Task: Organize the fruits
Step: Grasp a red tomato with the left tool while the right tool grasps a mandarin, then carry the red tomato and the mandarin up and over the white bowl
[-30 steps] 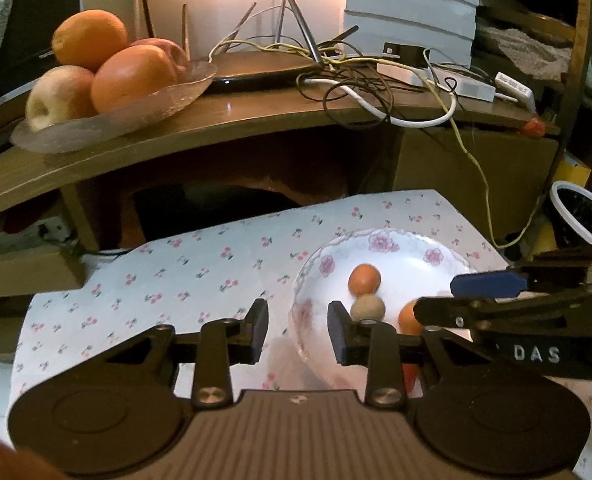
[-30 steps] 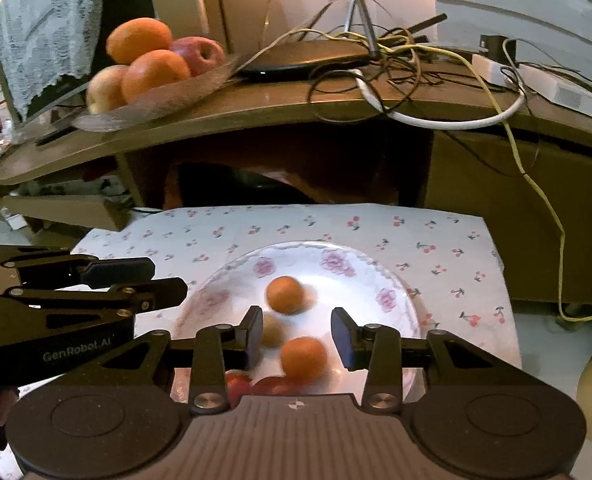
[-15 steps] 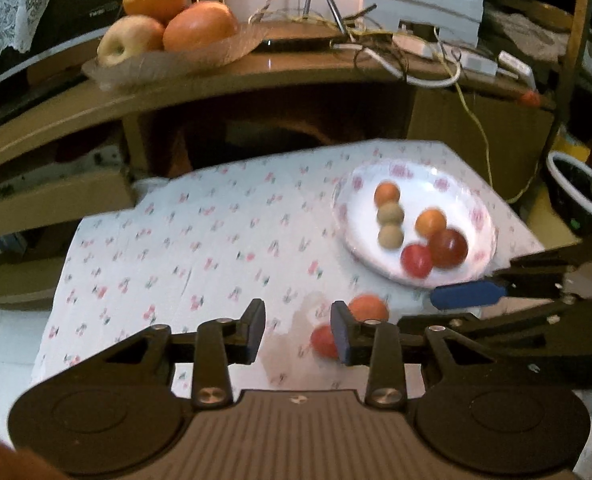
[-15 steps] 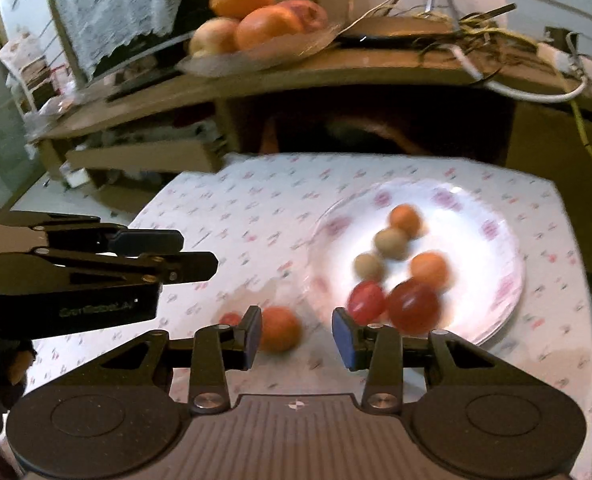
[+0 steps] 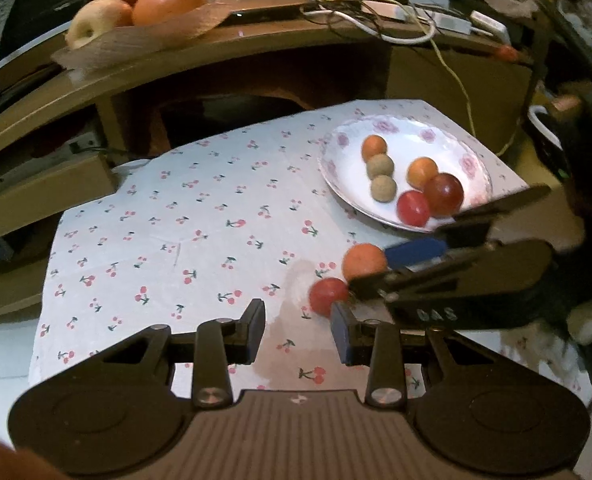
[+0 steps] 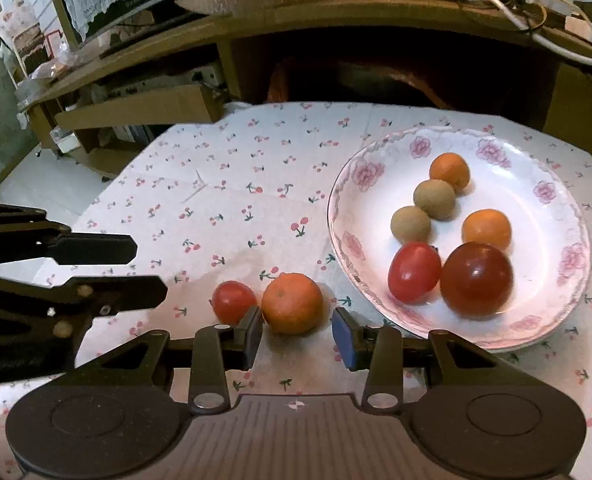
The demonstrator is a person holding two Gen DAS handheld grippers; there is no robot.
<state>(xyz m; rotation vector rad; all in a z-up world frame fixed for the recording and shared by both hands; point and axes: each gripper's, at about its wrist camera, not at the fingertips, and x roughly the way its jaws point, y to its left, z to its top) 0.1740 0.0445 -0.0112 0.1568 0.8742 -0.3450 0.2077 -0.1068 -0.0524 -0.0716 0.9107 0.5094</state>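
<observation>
A white flowered plate (image 6: 551, 184) (image 5: 447, 136) on the cherry-print cloth holds several small fruits: two oranges, two brown ones and two red ones. A small orange (image 6: 292, 303) (image 5: 363, 262) and a red tomato (image 6: 233, 301) (image 5: 328, 296) lie on the cloth left of the plate. My right gripper (image 6: 297, 338) is open, just in front of the orange, which sits between its fingertips' line. My left gripper (image 5: 297, 336) is open and empty over the cloth, left of the tomato. Each gripper shows in the other's view.
A wooden shelf (image 5: 256, 52) behind the cloth carries a glass dish of large oranges and an apple (image 5: 136, 4) and tangled cables (image 5: 375, 20). A cardboard box (image 6: 144, 106) lies at the left. Floor tiles (image 6: 44, 184) show beyond the cloth's left edge.
Both grippers pulled back and down from over the plate. The loose orange and tomato on the cloth came into view, and the right gripper now sits right at the orange.
</observation>
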